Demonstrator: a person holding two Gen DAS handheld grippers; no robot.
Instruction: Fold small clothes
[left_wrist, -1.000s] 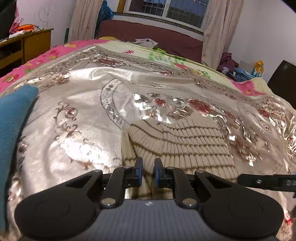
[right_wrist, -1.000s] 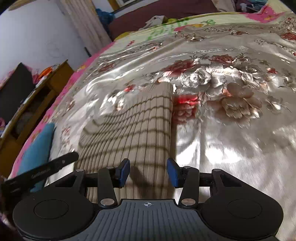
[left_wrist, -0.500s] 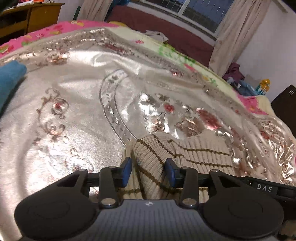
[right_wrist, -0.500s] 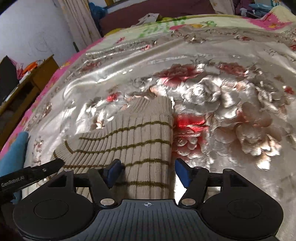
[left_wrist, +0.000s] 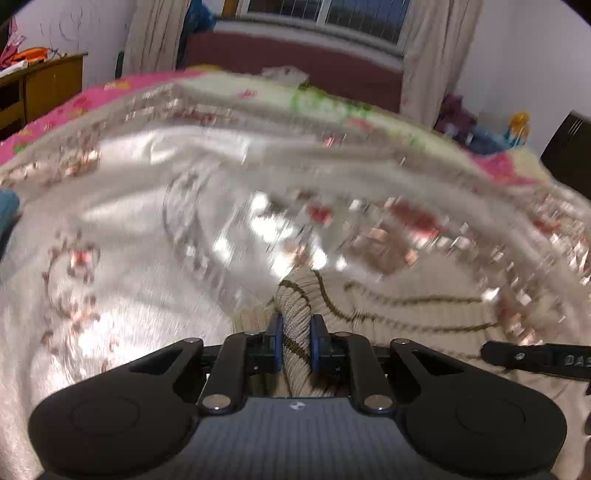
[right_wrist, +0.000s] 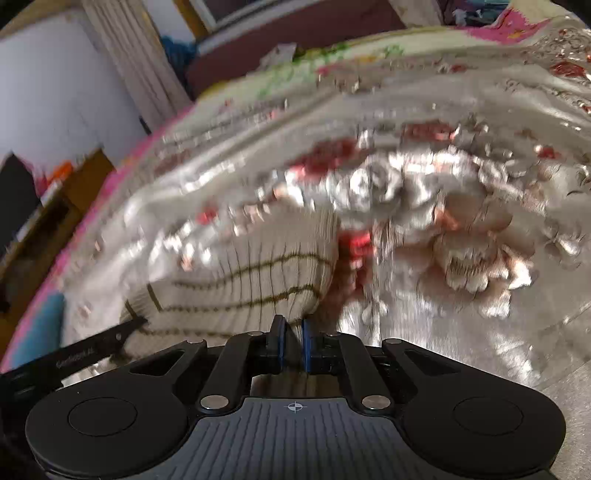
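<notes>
A beige ribbed knit garment with thin brown stripes (left_wrist: 406, 302) lies on a shiny floral bedspread (left_wrist: 155, 229). My left gripper (left_wrist: 295, 332) is shut on the garment's near left edge, with a bunched fold of it between the blue pads. My right gripper (right_wrist: 291, 336) is shut on the near right edge of the same garment (right_wrist: 266, 273). The right gripper's finger shows at the right edge of the left wrist view (left_wrist: 535, 360). The left gripper's finger shows at the lower left of the right wrist view (right_wrist: 92, 350). Both views are motion-blurred.
A blue cloth (right_wrist: 40, 332) lies at the bed's left edge. A wooden cabinet (left_wrist: 44, 88) stands left of the bed. Curtains and a window (left_wrist: 325, 14) are behind it. A dark chair (left_wrist: 569, 147) and clutter are at the right.
Both grippers went from open around the garment's near edge to shut on it. Both views have shifted and blurred, and the pinched fabric has risen and bunched.
</notes>
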